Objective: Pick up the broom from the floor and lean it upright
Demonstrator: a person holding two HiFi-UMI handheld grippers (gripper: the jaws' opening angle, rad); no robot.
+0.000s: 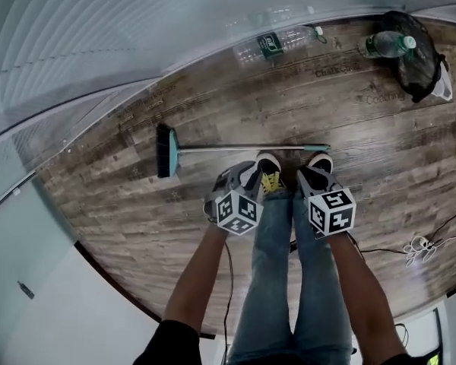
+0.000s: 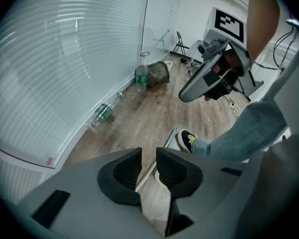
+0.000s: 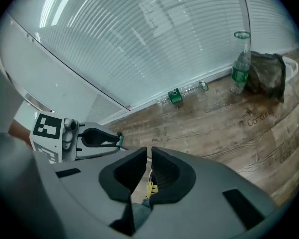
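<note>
Head view shows the empty left gripper [image 2: 148, 158] slightly open, the right gripper [image 3: 149, 157] closed: too narrow, either could shove the broom [image 1: 243, 148] away.

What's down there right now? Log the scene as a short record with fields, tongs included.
broom: flat on the floor, brush end at the head view's left, handle running right, just ahead of the shoes
left tongs: slightly apart, empty, pointed down at the handle
right tongs: shut, empty
lying bottle: at the far edge of the floor
upright bottle: beside a dark bag
status: broom not yet picked up
</note>
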